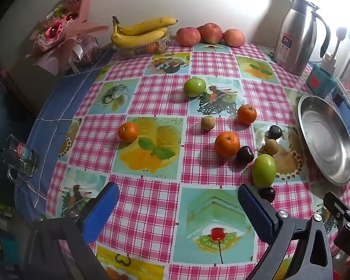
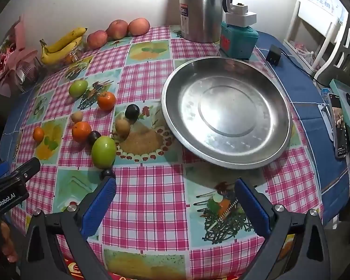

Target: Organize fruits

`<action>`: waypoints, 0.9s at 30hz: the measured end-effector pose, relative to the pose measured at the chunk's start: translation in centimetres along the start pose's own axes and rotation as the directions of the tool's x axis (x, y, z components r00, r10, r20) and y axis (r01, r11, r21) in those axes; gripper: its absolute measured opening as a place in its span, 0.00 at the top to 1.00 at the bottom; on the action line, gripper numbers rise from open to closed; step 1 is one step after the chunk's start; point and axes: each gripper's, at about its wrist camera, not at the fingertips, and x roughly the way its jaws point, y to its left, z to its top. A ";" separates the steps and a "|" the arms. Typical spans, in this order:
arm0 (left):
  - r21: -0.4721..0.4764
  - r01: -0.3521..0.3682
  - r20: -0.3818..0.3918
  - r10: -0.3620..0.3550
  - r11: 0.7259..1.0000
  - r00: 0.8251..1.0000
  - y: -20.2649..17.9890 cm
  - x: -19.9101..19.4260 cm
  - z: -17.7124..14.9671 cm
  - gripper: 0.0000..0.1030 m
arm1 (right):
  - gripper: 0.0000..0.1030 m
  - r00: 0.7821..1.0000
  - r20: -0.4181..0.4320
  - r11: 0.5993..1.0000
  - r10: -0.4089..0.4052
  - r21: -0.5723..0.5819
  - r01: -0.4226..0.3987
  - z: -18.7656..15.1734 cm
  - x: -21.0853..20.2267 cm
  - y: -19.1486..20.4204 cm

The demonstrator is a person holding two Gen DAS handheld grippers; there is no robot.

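Loose fruit lies on the checked tablecloth: three oranges (image 1: 227, 143), two green fruits (image 1: 264, 170) (image 1: 194, 87), dark plums (image 1: 244, 154) and small brown fruits (image 1: 207, 123). An empty steel dish (image 1: 324, 137) sits at the right; it fills the middle of the right wrist view (image 2: 226, 112). My left gripper (image 1: 178, 210) is open and empty above the near tablecloth. My right gripper (image 2: 175, 200) is open and empty in front of the dish, with the near green fruit (image 2: 103, 152) and a plum (image 2: 107, 173) by its left finger.
Bananas (image 1: 140, 32) on a clear tub and three apples (image 1: 210, 35) stand at the back by the wall. A steel thermos (image 1: 298, 37), a teal box (image 2: 238, 39), a flower bouquet (image 1: 60, 32), a glass mug (image 1: 21, 158) and a phone (image 2: 338, 126) ring the table edges.
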 end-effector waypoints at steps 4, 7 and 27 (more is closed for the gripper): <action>-0.007 0.000 0.000 0.000 1.000 1.000 -0.1 0.0 0.0 0.00 | 0.02 1.000 0.004 1.000 0.000 0.006 0.000 -0.1 -0.1 0.1; -0.006 -0.001 0.001 0.001 1.000 1.000 -0.1 0.0 0.0 0.00 | 0.02 1.000 0.007 1.000 0.003 0.013 -0.003 -0.1 -0.1 0.0; -0.019 -0.002 0.011 0.003 1.000 1.000 -0.1 -0.1 -0.1 0.00 | 0.02 1.000 0.016 1.000 0.006 0.016 -0.006 -0.2 -0.2 0.0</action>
